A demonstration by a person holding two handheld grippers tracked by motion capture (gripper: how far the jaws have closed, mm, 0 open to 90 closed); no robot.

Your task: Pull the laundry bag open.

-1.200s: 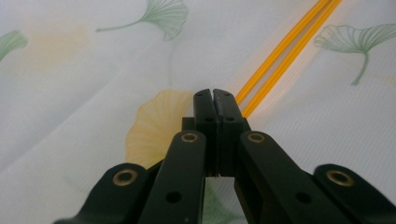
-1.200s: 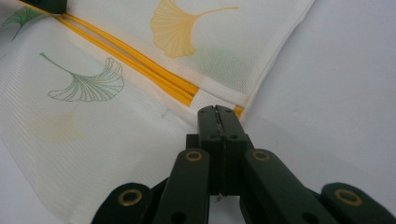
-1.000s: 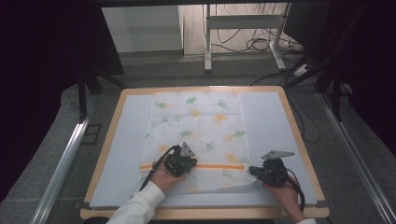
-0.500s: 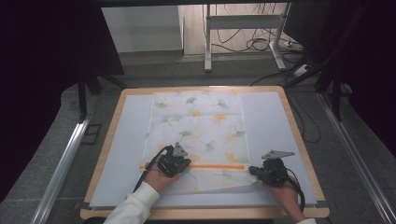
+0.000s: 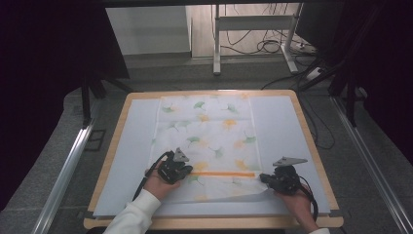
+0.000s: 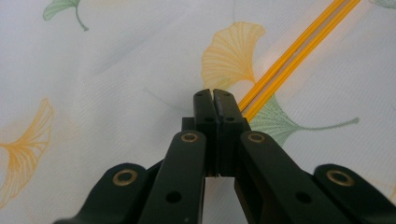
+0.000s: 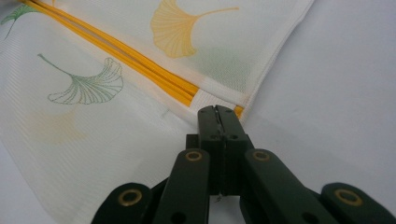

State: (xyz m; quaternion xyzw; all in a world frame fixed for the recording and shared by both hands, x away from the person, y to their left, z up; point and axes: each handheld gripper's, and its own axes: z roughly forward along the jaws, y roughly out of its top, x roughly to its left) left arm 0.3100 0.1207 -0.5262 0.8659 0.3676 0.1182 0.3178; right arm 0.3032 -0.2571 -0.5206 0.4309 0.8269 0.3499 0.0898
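Note:
A white cloth (image 5: 209, 131) printed with green and orange ginkgo leaves lies flat on the white tabletop (image 5: 131, 146), with an orange stripe (image 5: 226, 173) across its near part. My left gripper (image 5: 186, 171) is shut and its tips rest on the cloth (image 6: 116, 70) at the stripe's left end (image 6: 289, 51). Nothing shows between the jaws of the left gripper (image 6: 213, 93). My right gripper (image 5: 264, 179) is shut too. In its own view the right gripper (image 7: 217, 109) touches the cloth's right edge (image 7: 93, 130) where the stripe (image 7: 116, 51) ends. Whether it pinches fabric I cannot tell.
The table has a wooden rim (image 5: 114, 141), and bare white surface (image 7: 336, 70) lies on both sides of the cloth. Metal rails (image 5: 68, 165) run along the floor left and right. Beyond the far edge stand a metal frame (image 5: 216, 39) and loose cables (image 5: 272, 46).
My left gripper has slid a little to the left along the orange stripe, toward the cloth's left edge. The right gripper has stayed where it was.

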